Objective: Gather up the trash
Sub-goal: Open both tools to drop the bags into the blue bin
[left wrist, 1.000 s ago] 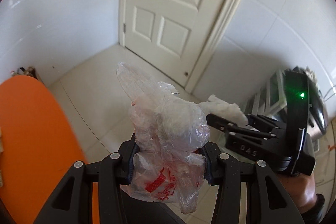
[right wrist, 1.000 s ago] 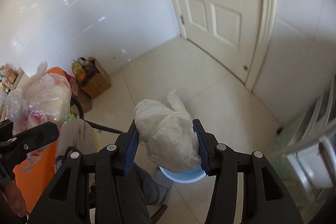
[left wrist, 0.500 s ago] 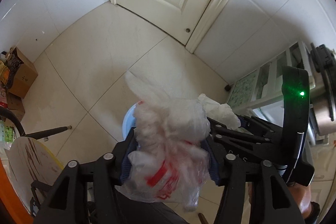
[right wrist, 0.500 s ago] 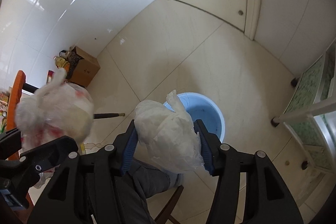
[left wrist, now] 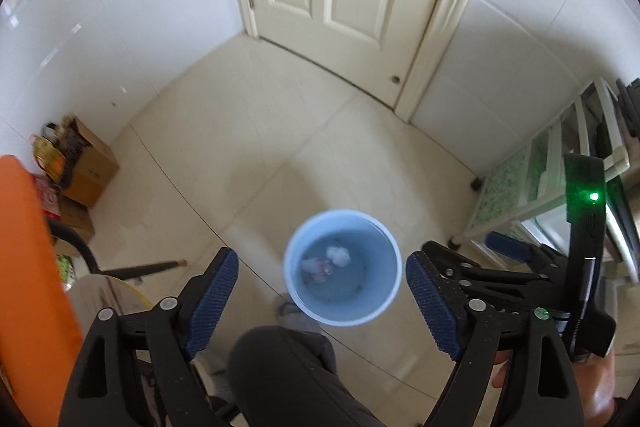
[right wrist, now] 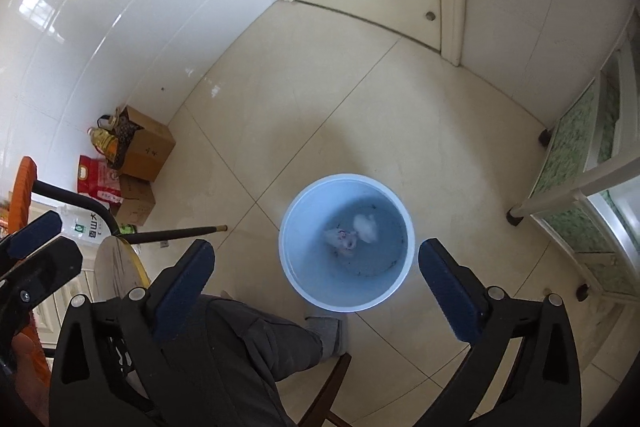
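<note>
Left wrist view: left tool [left wrist: 322,289] points down over the pale blue bin [left wrist: 386,301] on the tiled floor [left wrist: 248,131], jaws opening with nothing between them, and two crumpled bags lie in the bin bottom, a white bag [left wrist: 339,255] beside what looks like a clear red-printed bag [left wrist: 318,267], slightly blurred. Right wrist view: right tool [right wrist: 316,277] also above the bin [right wrist: 294,273], jaws opening, empty; white bag [right wrist: 366,227] touches the clear red-printed bag [right wrist: 342,241], with a grey trouser leg [right wrist: 248,343] and sock [right wrist: 328,333] just beside the bin.
</note>
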The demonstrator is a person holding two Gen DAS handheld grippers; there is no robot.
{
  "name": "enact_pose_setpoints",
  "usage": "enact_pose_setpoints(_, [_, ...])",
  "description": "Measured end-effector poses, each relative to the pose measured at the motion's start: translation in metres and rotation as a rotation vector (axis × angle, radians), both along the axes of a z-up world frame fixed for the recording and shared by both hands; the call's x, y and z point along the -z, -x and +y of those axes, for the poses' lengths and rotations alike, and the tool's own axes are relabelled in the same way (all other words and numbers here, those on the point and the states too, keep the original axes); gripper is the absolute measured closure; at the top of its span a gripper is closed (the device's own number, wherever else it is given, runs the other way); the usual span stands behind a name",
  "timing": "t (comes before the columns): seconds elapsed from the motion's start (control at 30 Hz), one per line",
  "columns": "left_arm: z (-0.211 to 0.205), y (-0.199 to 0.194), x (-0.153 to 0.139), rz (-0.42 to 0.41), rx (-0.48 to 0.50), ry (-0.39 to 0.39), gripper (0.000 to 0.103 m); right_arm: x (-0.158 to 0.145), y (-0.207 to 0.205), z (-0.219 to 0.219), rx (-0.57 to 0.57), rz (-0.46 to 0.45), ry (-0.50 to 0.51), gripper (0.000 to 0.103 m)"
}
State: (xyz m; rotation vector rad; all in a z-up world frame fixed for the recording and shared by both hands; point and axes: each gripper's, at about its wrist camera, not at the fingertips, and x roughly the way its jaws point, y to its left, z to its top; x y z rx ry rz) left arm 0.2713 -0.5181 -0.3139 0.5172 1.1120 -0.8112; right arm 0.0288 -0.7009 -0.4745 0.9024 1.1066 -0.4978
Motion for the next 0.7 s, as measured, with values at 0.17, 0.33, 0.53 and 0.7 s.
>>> enact_pose_setpoints(0.17, [0.023,0.02,-0.033,-0.06,-0.023,0.084,0.017,-0.044,0.0,0.005,0.007,-0.042,0.076,0.0])
enact_pose_setpoints(0.33, [0.067,0.036,-0.071,-0.121,-0.073,0.186,0.011,-0.107,-0.011,0.022,-0.022,-0.116,0.169,0.0])
enact_pose_setpoints(0.53, [0.154,0.04,-0.118,-0.223,-0.192,0.294,0.005,-0.186,-0.035,0.062,-0.094,-0.23,0.265,0.0])
enact_pose_setpoints(0.7, [0.228,0.059,-0.153,-0.324,-0.319,0.355,0.001,-0.244,-0.061,0.114,-0.186,-0.324,0.35,0.0])
